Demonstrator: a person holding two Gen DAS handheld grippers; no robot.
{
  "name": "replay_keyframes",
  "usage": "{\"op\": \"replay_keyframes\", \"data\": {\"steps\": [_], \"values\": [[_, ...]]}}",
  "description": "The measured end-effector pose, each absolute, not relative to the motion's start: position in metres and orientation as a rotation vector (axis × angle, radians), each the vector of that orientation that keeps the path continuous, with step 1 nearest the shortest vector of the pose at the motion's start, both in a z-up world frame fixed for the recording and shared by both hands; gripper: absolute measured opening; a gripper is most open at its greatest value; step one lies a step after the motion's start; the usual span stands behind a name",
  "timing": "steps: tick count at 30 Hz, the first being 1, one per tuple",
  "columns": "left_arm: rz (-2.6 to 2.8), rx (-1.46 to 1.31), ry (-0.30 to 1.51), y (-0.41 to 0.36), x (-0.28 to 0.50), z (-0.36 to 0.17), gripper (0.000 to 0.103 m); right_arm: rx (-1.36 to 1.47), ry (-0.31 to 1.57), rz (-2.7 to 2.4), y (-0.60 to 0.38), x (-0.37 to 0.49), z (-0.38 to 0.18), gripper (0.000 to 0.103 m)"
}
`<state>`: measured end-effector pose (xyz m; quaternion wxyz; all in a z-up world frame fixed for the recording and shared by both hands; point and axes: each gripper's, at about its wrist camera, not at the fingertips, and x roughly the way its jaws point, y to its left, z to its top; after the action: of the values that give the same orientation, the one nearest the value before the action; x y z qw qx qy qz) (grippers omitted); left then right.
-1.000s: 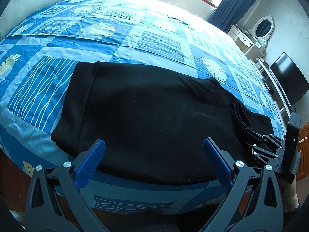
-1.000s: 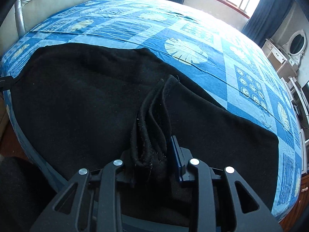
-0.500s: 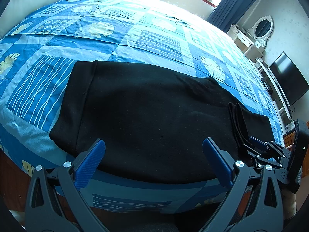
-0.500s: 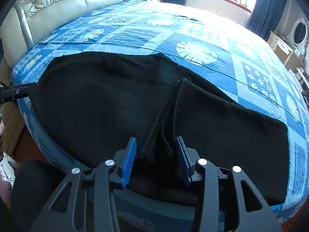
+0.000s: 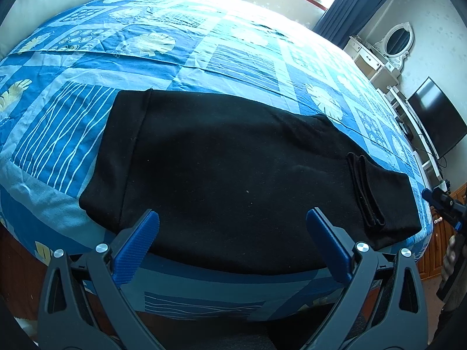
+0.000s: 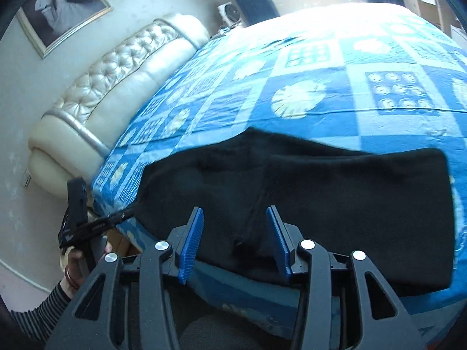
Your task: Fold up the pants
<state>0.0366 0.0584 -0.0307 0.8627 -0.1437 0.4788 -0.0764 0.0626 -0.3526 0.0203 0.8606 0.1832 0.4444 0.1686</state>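
The black pants (image 5: 233,169) lie flat along the near edge of the bed, with a small raised fold (image 5: 363,192) near their right end. They also show in the right wrist view (image 6: 335,204). My left gripper (image 5: 232,224) is open and empty, just above the pants' near edge. My right gripper (image 6: 235,227) is open and empty over the near edge of the pants. The left gripper shows at the left of the right wrist view (image 6: 87,227); the right gripper's tip shows at the right edge of the left wrist view (image 5: 443,204).
The bed has a blue patterned cover (image 5: 204,43) and a cream tufted headboard (image 6: 116,87). A white dresser with a mirror (image 5: 388,49) and a television (image 5: 435,122) stand along the right wall. The bed's wooden side (image 5: 17,262) drops off at the lower left.
My right gripper opened, let go of the bunched fold of the pants, and pulled back and turned left. The fold now lies loose on the pants. My left gripper stayed open.
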Motion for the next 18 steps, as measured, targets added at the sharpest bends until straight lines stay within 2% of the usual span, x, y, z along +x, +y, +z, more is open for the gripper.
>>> {"op": "replay_keyframes", "data": {"steps": [3, 5, 12, 13, 14, 16, 18], "values": [[-0.166, -0.321, 1.015, 0.059, 0.038, -0.033, 0.101, 0.501, 0.928, 0.174, -0.432, 0.073, 0.004, 0.054], [-0.169, -0.327, 1.016, 0.058, 0.038, -0.034, 0.101, 0.597, 0.991, 0.121, -0.473, 0.085, -0.024, 0.054], [-0.172, -0.302, 1.019, 0.051, 0.037, -0.036, 0.101, 0.932, 1.046, 0.199, -0.517, 0.107, -0.099, 0.054], [-0.174, -0.302, 1.022, 0.050, 0.037, -0.036, 0.101, 0.942, 1.047, 0.210, -0.516, 0.110, -0.104, 0.047], [-0.175, -0.303, 1.026, 0.049, 0.037, -0.037, 0.101, 0.935, 1.062, 0.197, -0.515, 0.112, -0.109, 0.037], [-0.179, -0.303, 1.032, 0.048, 0.037, -0.039, 0.101, 0.943, 1.080, 0.178, -0.512, 0.114, -0.119, 0.029], [-0.184, -0.297, 1.036, 0.046, 0.037, -0.040, 0.101, 0.983, 1.073, 0.189, -0.515, 0.112, -0.126, 0.026]]}}
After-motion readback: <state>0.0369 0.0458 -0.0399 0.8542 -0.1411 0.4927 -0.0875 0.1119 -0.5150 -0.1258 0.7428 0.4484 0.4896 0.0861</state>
